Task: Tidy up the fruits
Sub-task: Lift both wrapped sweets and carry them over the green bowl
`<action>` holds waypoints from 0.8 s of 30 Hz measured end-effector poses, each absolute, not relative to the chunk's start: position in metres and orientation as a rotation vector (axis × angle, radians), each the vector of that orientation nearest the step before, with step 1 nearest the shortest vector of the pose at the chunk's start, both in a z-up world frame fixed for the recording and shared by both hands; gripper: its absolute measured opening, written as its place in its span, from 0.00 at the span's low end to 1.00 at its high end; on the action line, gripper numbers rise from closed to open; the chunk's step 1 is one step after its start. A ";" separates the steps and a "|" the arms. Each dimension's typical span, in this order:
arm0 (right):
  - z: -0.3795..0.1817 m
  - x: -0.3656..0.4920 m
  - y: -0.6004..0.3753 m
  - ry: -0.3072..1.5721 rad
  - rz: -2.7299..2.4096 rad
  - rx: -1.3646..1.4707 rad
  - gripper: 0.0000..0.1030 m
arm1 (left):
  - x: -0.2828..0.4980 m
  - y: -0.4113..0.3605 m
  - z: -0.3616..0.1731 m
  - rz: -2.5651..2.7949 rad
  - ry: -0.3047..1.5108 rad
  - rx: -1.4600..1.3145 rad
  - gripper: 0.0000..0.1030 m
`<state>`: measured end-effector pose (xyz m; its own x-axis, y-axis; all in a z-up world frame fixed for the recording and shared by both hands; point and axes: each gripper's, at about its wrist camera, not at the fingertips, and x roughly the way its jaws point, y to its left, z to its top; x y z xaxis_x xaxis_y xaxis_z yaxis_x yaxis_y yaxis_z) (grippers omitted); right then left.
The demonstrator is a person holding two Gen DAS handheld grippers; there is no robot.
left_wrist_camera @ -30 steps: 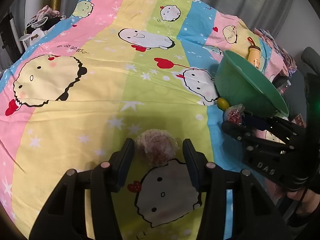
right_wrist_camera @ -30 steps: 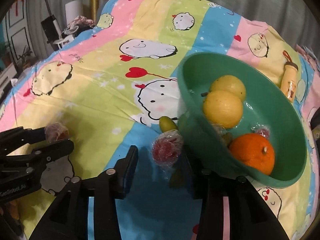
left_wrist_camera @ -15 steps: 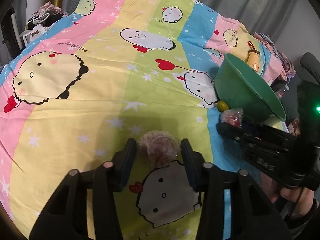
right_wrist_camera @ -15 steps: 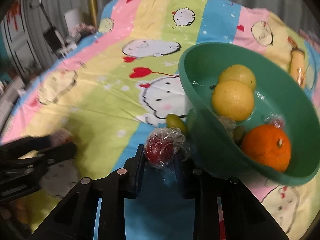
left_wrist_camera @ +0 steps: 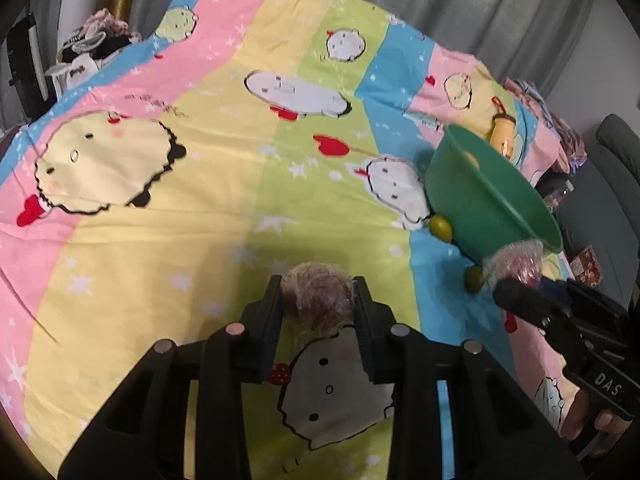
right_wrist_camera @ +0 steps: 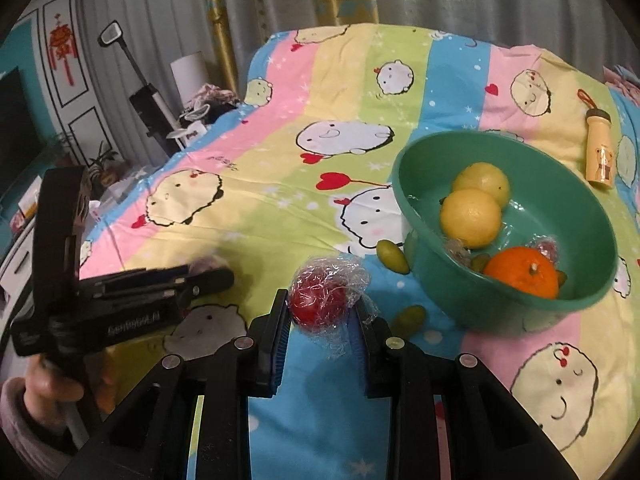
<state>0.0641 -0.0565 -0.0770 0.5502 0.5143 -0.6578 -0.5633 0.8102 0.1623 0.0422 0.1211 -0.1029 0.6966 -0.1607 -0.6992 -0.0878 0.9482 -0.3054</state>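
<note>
My left gripper [left_wrist_camera: 318, 300] is shut on a plastic-wrapped reddish fruit [left_wrist_camera: 318, 296] just above the bedsheet. My right gripper [right_wrist_camera: 320, 304] is shut on a plastic-wrapped red fruit [right_wrist_camera: 320, 300], held above the sheet to the left of the green bowl [right_wrist_camera: 580, 312]. The bowl holds two yellow lemons [right_wrist_camera: 470, 218], an orange [right_wrist_camera: 520, 272] and small wrapped pieces. Two green fruits [right_wrist_camera: 394, 256] lie on the sheet by the bowl's left side. In the left wrist view the bowl [left_wrist_camera: 480, 200] is at the right, with the right gripper [left_wrist_camera: 516, 276] in front of it.
The cartoon-print bedsheet [left_wrist_camera: 200, 240] covers the whole surface. A small yellow bottle [right_wrist_camera: 598, 152] lies beyond the bowl. Clutter and a stand [right_wrist_camera: 152, 108] sit past the sheet's far left edge. Curtains hang behind.
Both grippers have closed on their wrapped fruits. The right gripper has risen and pulled back from the bowl with the red fruit. The left gripper's fruit is now pinched between its pads.
</note>
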 end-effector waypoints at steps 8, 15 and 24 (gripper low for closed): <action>-0.071 0.054 -0.075 0.740 0.632 -0.039 0.28 | 0.039 0.116 -0.094 -0.046 0.787 -0.333 0.32; -0.063 0.046 -0.096 0.721 0.630 0.021 0.28 | 0.029 0.101 -0.073 -0.038 0.763 -0.309 0.32; -0.043 0.035 -0.135 0.678 0.599 0.068 0.28 | 0.012 0.070 -0.051 -0.042 0.749 -0.234 0.32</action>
